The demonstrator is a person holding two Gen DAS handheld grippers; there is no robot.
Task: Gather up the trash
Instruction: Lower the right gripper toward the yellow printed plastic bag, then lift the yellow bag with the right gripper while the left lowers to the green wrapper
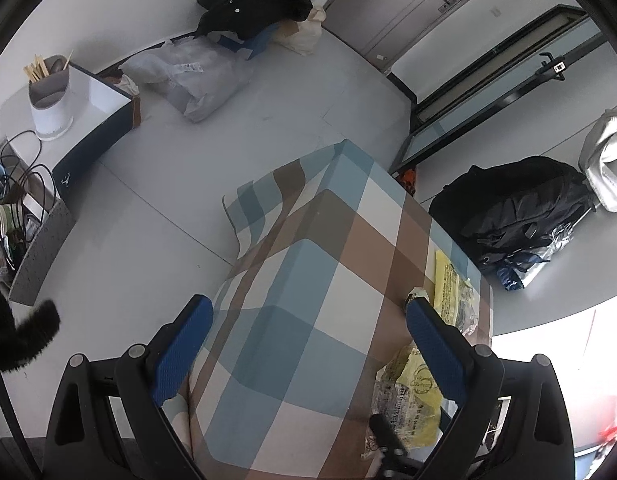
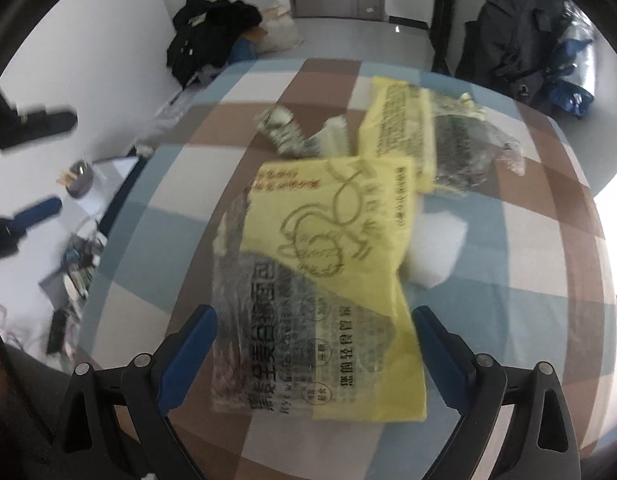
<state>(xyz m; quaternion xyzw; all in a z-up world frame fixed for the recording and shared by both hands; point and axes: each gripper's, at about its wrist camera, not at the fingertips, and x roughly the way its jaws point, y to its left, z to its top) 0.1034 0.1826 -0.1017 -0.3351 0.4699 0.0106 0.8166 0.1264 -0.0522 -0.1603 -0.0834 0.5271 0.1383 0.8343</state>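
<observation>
While jaws gape, right gripper [image 2: 314, 316] straddles wrapper [image 2: 328, 272] — blurred.

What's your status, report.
Left hand-held gripper open, empty. Right hand-held gripper open over near wrapper. Second wrapper, scraps behind. Nothing blocking.

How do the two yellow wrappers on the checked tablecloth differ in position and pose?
The near yellow wrapper lies between the open fingers of the right gripper; the far yellow wrapper lies beyond it. The near one shows a line drawing, the far one only blurred text. Both are yellow and clear plastic, crumpled, on the tablecloth.
</observation>
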